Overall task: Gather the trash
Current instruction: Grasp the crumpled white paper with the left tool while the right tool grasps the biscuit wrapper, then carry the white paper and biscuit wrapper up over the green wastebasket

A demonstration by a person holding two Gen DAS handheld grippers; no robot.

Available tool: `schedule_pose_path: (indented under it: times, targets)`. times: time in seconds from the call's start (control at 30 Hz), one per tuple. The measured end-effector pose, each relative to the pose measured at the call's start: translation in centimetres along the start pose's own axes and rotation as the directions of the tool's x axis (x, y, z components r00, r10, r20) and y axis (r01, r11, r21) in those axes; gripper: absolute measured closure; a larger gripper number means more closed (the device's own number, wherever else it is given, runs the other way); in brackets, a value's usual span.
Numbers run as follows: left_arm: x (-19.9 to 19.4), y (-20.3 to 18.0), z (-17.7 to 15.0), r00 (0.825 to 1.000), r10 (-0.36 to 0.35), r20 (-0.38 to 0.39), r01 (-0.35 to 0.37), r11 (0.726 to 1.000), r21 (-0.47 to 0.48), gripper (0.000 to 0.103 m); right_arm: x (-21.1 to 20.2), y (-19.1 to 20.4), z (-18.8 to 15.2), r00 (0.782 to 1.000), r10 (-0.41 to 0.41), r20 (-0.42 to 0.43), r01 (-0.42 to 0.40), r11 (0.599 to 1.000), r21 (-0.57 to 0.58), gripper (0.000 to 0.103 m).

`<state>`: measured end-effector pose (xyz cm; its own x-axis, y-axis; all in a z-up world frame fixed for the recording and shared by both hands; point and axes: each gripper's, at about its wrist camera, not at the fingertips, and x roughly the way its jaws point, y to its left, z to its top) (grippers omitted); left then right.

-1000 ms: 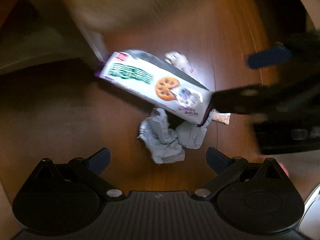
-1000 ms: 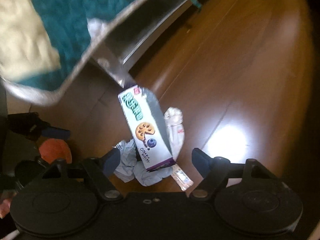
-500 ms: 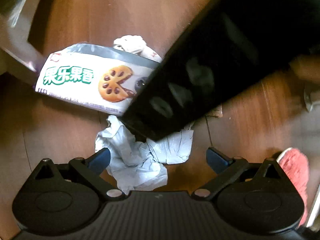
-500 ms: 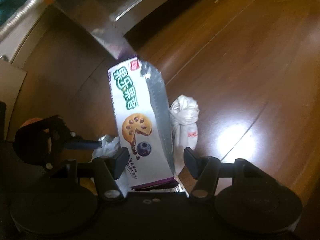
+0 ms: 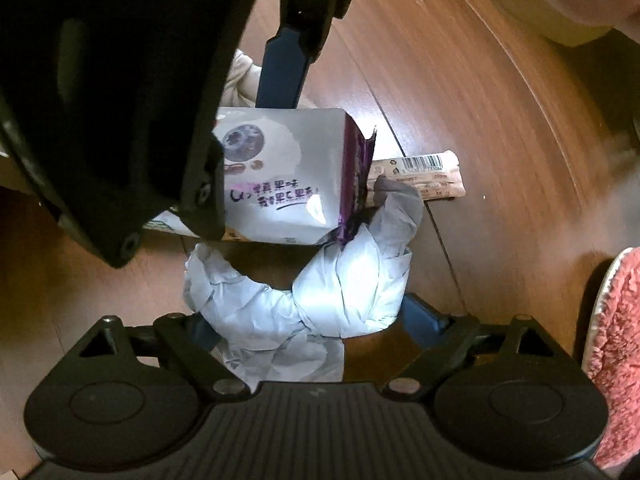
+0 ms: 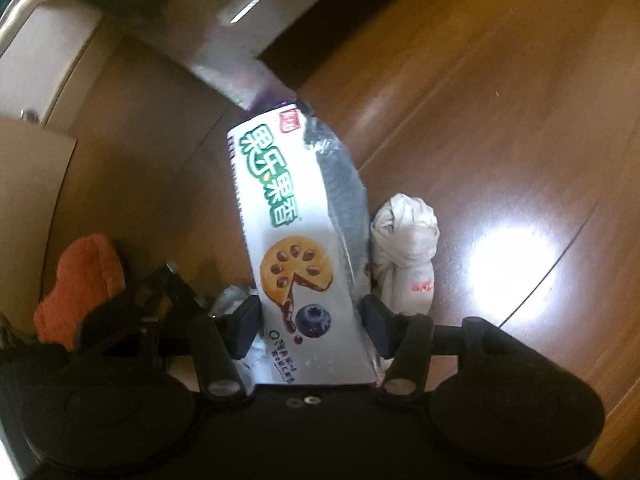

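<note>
On the wooden floor (image 6: 500, 120), the right tool (image 6: 310, 322) is closing on the near end of the biscuit box (image 6: 296, 248), pads against its sides, while the left tool (image 5: 304, 320) is closing, still loose, around the crumpled grey paper (image 5: 320, 300) beside the box.
</note>
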<state>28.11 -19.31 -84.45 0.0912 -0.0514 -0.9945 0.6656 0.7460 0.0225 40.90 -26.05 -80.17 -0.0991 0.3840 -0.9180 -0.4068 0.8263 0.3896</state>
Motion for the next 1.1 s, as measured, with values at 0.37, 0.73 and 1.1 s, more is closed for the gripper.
schedule_pose_path:
  times: [0.37,0.73,1.1]
  targets:
    - [-2.7,-1.0,-0.9,1.000,0.003,-0.007,-0.003,0.998,-0.070,0.036,-1.7,0.7,-0.9,0.997,-0.038,0.067,0.038,0.999,0.008,0.086]
    - [-13.9,0.0,-2.2,0.997,-0.071,0.012,0.072,0.987,-0.146,0.037,-9.8,4.2,-2.3,0.986,-0.069,0.155,0.063,0.997,0.046,0.090]
    - [-34.4,1.6,-0.9,0.990,-0.115,0.076,0.126,0.981,-0.148,0.037,-25.7,9.4,-5.4,0.973,-0.195,0.124,0.180,0.976,0.119,0.090]
